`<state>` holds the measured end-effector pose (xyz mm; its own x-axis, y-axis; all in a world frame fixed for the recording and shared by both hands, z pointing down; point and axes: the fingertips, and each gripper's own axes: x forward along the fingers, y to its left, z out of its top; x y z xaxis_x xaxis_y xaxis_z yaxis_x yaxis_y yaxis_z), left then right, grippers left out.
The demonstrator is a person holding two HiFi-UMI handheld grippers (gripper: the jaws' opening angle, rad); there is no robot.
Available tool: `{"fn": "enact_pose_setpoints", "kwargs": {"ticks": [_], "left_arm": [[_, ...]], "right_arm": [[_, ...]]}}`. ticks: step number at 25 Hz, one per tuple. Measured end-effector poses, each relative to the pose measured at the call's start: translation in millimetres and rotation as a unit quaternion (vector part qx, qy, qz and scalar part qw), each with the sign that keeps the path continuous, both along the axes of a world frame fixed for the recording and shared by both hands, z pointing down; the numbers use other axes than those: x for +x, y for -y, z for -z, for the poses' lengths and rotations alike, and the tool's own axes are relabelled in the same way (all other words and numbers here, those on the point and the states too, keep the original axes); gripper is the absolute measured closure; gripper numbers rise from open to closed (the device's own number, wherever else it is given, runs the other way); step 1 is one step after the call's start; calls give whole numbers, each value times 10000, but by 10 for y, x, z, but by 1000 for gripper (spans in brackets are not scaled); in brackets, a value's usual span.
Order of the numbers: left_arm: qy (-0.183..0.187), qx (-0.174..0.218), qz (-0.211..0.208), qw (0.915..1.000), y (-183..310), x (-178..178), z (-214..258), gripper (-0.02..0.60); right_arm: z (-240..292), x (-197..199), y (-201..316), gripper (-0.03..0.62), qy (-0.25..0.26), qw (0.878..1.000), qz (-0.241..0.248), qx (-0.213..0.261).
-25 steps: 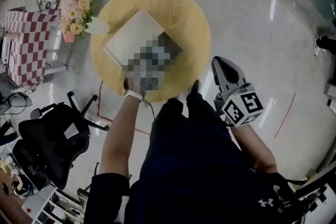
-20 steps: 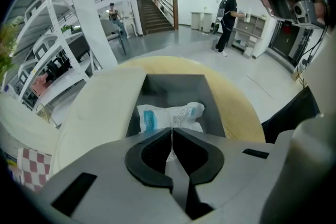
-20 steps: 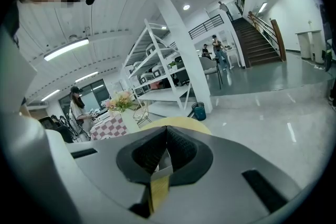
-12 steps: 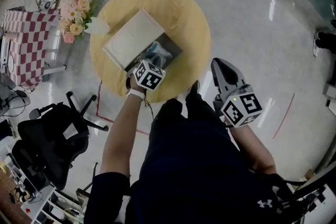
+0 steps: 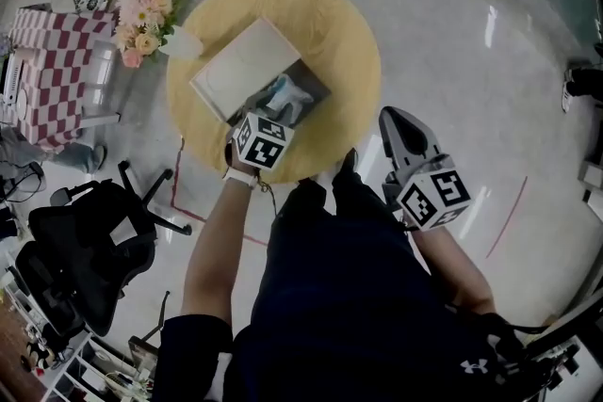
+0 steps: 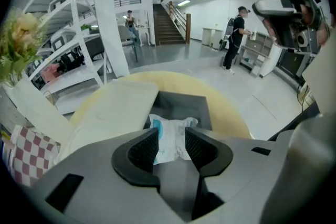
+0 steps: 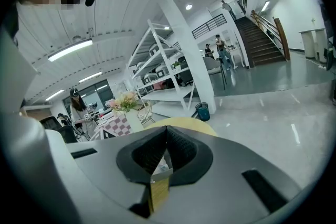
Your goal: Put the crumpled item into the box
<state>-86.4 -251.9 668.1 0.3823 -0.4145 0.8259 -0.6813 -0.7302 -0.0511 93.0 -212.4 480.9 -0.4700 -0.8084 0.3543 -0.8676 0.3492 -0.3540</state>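
Snagging was the risk: left hand-held gripper [image 6: 170,134], jaws just opened wide and empty above the crumpled item [image 5: 285,96] in the box [image 6: 181,105], could drag it out.

A round yellow table [image 5: 349,24] stands on a glossy grey floor [image 5: 471,61]. Near the table's middle sits a box [image 5: 317,90] with dark walls, turned at an angle to the near edge. Its pale lid [image 5: 245,66] is open and lies spread over the tabletop to the left of the dark body. At the table's far-left edge stands a white vase [image 5: 184,43], its pink and cream flowers [image 5: 141,14] leaning out past the rim.
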Motion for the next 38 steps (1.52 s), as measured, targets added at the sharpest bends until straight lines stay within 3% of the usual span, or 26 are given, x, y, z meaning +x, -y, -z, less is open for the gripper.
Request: {"fn": "enact_pose_setpoints", "kwargs": {"ticks": [6, 16, 27, 30, 33, 38], "left_arm": [[-567, 961, 522, 9924, 81, -138, 768, 416], [-1412, 2341, 1017, 9565, 17, -264, 2135, 441], [-2243, 3270, 1164, 9106, -413, -263, 3336, 527], [-2305, 3363, 1340, 9032, -475, -293, 3528, 544], [-2615, 3391, 1632, 8888, -523, -322, 3689, 556], [-2782, 3599, 1676, 8746, -622, -282, 3878, 563]], "right_arm": [[75, -12, 23, 592, -21, 9999, 41, 133], [482, -29, 204, 591, -153, 9970, 209, 733], [1464, -405, 353, 592, -153, 9786, 762, 1905], [1639, -441, 323, 591, 79, 9773, 700, 1999], [1761, -489, 233, 591, 380, 9773, 622, 1987], [1887, -596, 27, 591, 458, 9756, 739, 2018]]}}
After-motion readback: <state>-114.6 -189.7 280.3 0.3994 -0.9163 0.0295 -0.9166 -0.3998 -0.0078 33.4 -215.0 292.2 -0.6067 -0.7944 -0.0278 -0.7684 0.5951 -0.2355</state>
